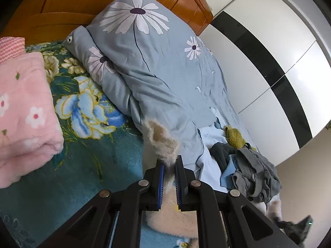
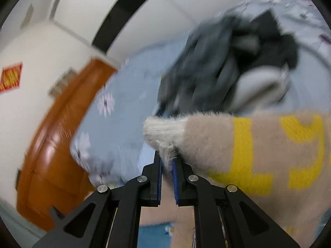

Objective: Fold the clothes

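Note:
A fuzzy beige sweater [image 1: 160,142] with yellow numerals [image 2: 269,148] is held by both grippers. My left gripper [image 1: 170,163] is shut on a fluffy edge of it, lifted above the bed. My right gripper [image 2: 168,159] is shut on the ribbed cuff of the sweater [image 2: 163,132], and the numbered body stretches off to the right. The right wrist view is smeared by motion. More of the sweater hangs below the left fingers [image 1: 173,217].
A pile of grey, dark and light-blue clothes [image 1: 244,165] lies on the blue flowered quilt [image 1: 157,66]. A folded pink blanket [image 1: 22,107] rests on the teal floral bedspread [image 1: 89,155]. Wooden headboard [image 1: 72,2] and white wardrobe doors [image 1: 258,66] border the bed.

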